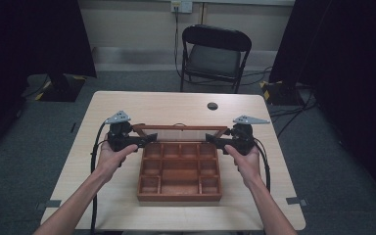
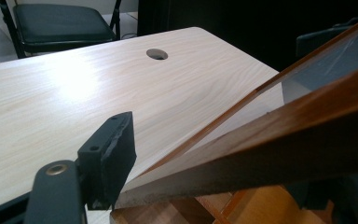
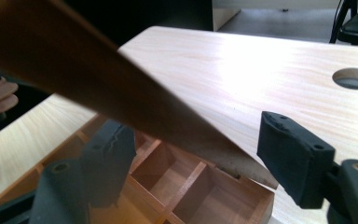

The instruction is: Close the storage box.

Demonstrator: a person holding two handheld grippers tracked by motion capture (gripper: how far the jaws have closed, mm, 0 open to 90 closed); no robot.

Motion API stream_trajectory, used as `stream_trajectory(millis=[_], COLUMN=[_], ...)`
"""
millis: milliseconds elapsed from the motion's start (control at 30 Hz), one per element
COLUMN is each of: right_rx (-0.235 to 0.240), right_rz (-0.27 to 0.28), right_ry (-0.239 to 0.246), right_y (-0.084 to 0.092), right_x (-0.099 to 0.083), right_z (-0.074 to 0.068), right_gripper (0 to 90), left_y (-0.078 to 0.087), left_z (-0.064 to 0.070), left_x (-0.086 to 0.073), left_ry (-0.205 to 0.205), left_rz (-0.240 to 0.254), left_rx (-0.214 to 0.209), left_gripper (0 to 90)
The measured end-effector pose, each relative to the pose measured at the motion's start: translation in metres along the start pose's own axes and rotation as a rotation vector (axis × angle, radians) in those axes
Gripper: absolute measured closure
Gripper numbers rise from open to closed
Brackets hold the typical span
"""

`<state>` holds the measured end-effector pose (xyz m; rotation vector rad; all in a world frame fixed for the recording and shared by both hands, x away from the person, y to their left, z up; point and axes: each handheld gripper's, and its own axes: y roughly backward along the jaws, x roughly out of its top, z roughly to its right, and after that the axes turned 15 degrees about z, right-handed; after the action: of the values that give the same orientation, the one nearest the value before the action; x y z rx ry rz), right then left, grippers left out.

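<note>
Both grippers at the raised lid [image 1: 178, 128] of the wooden box [image 1: 179, 197].
The high view shows its dividers; left gripper [image 1: 148, 140] and right gripper [image 1: 211, 140] jaws straddle the glass-paned lid's ends, parted, grip unclear.

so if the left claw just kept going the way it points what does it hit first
Most likely the wooden box's raised lid: its frame edge already lies between the left claw's jaws. Beyond the lid stands the right claw, though depth there is hard to judge.

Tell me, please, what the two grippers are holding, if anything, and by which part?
The raised glass-paned lid of the wooden box stands between the jaws of the left gripper and right gripper, at its side edges; whether the pads press cannot be told.
</note>
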<state>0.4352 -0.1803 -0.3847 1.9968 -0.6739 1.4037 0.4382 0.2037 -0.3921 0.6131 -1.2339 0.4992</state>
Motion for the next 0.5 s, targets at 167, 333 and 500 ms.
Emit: stream_trajectory(millis=[167, 333, 500], right_rx=[-0.023, 0.009, 0.021], right_rz=[0.025, 0.057, 0.07], right_ry=[0.036, 0.054, 0.059], right_y=[0.01, 0.022, 0.029], right_x=[0.009, 0.021, 0.03], right_z=[-0.004, -0.005, -0.007], right_gripper=[22.4, 15.8, 15.2], left_y=[0.001, 0.001, 0.0], left_z=[0.0, 0.0, 0.001], left_x=[0.002, 0.002, 0.003], left_ry=[0.002, 0.003, 0.001], left_rz=[0.003, 0.004, 0.005], left_rx=[0.003, 0.011, 0.009], left_gripper=[25.7, 25.5, 25.5])
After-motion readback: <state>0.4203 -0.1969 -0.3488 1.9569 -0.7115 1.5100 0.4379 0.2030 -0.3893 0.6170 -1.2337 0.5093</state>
